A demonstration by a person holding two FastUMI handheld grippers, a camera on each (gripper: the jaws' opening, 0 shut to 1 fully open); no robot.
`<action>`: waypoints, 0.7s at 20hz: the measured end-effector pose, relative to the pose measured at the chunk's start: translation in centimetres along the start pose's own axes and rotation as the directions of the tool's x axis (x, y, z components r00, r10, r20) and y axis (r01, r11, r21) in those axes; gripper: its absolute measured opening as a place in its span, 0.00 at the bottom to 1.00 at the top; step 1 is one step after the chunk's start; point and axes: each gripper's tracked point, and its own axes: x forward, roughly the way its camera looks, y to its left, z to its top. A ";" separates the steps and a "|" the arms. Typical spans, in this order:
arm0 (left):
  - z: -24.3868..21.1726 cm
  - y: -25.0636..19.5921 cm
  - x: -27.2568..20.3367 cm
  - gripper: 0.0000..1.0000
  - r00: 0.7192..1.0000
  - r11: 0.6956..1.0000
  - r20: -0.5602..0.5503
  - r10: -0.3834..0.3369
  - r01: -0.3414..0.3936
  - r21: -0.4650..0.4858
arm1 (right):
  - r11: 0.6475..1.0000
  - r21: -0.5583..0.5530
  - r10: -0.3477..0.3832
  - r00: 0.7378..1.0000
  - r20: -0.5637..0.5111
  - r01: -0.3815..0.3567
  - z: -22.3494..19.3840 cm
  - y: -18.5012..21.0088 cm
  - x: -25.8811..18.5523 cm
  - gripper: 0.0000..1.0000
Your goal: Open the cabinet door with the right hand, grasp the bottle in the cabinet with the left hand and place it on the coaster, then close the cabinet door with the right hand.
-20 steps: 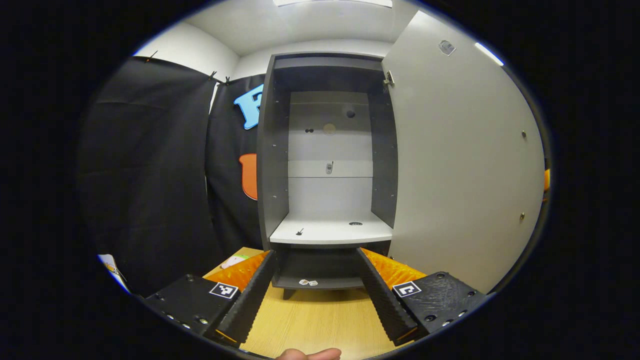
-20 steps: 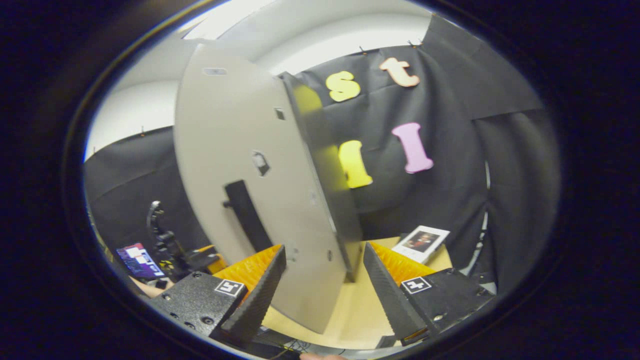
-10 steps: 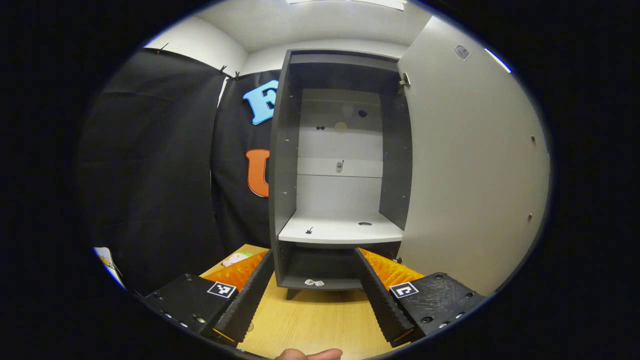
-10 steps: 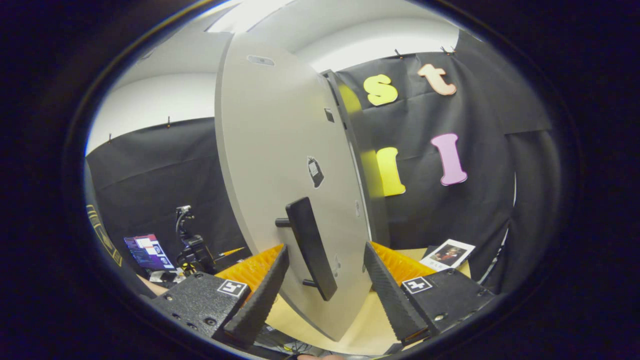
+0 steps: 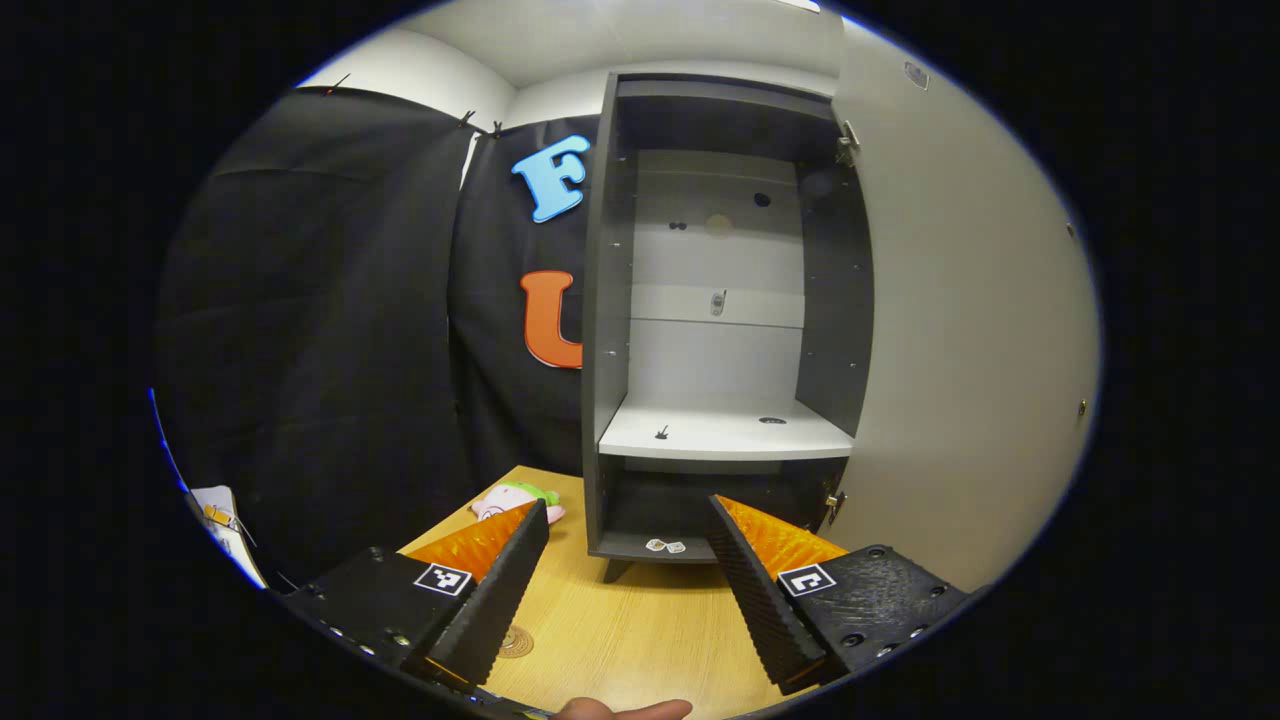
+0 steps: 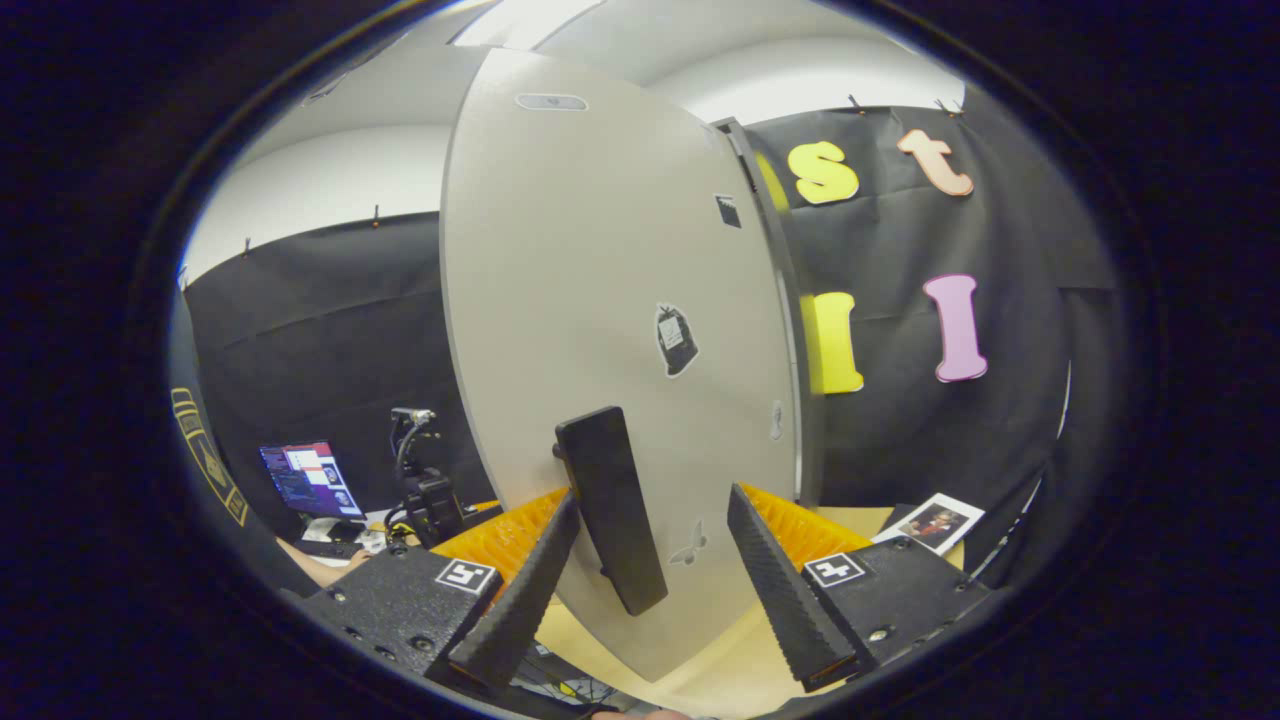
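Note:
The grey cabinet (image 5: 610, 300) stands open on the wooden table (image 5: 640, 640), its white shelf (image 5: 720, 437) bare apart from small stickers. Its door (image 5: 960, 330) swings out to the right. My left gripper (image 5: 628, 505) hovers open above the table in front of the cabinet's low compartment, nothing between its fingers. A small round coaster (image 5: 517, 641) peeks out beside my left finger. In the right gripper view the door's outer face (image 6: 600, 280) is close ahead. Its black handle (image 6: 610, 510) stands between the spread fingers of my open right gripper (image 6: 650, 498), nearer the left finger.
A pink and green soft toy (image 5: 515, 497) lies on the table left of the cabinet. A framed photo (image 6: 930, 522) rests on the table right of the door. A monitor (image 6: 300, 478) and a camera rig (image 6: 422, 485) stand behind the door's left edge.
My left gripper has drawn back and to the left, bringing the toy and coaster into sight. My right gripper has swung round the door's edge to its front, and the handle now sits between its fingers.

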 end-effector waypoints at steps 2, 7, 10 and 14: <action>-0.8 1.9 0.2 0.95 0.999 0.998 -0.024 0.040 -0.041 -0.036 | 1.000 -0.006 0.014 1.000 -0.004 -0.014 0.1 0.0 0.3 0.97; -2.7 6.9 -0.4 0.95 0.981 0.982 -0.087 0.175 -0.180 -0.049 | 0.999 -0.045 0.010 1.000 0.022 -0.009 0.6 -0.2 1.1 1.00; -2.1 8.2 -0.7 0.96 0.975 0.976 -0.072 0.212 -0.214 -0.026 | 0.997 -0.081 -0.013 0.999 0.034 0.016 0.8 -0.2 2.2 1.00; -1.6 8.3 -0.1 0.95 0.977 0.977 -0.037 0.210 -0.209 0.034 | 0.995 -0.079 -0.057 0.997 0.055 0.061 1.1 0.1 3.1 1.00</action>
